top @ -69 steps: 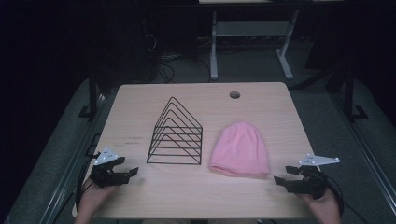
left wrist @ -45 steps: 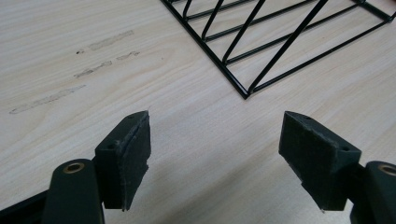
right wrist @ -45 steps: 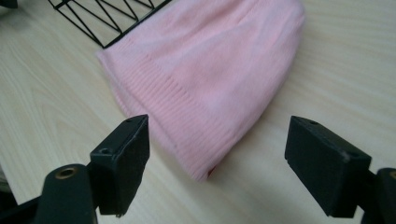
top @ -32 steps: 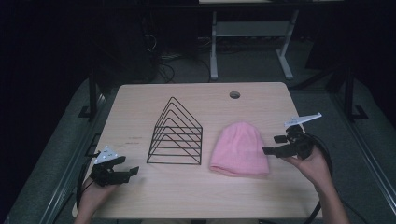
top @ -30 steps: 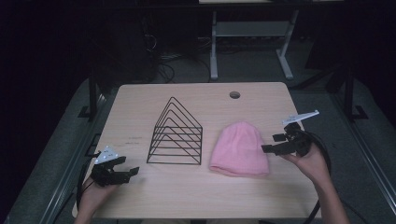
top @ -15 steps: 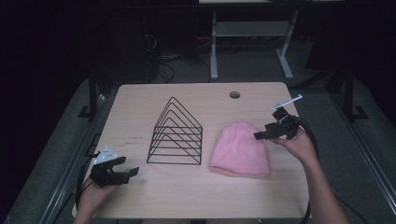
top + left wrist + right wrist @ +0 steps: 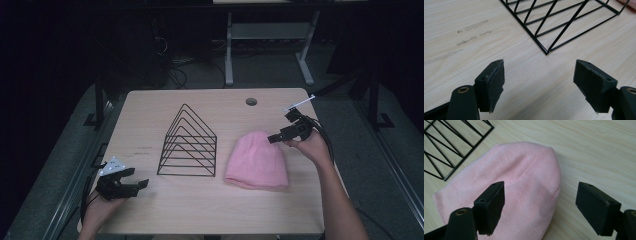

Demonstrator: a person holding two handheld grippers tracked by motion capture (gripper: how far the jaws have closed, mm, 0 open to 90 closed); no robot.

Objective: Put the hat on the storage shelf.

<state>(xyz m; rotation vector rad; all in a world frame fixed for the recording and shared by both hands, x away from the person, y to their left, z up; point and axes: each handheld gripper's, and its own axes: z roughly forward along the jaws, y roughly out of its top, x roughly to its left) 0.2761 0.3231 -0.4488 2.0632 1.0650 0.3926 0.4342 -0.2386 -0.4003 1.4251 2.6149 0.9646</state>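
— Where does the pink beanie (image 7: 257, 160) lie?

— Flat on the bench (image 7: 150, 115), just right of the black wire rack (image 7: 189, 142).

— And the right gripper (image 7: 278, 137)?

— Above the beanie's crown, jaws spread, gripping nothing.

— The left gripper (image 7: 136, 186)?

— Near the bench's front left corner, jaws apart too, nothing held, facing the rack's corner.

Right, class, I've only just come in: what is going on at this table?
A person sits at a wooden table with a gripper in each hand. The right gripper is at the top end of a pink beanie, its fingers open and nothing held. The left gripper rests open near the table's front left corner. A black wire rack stands left of the beanie, untouched.
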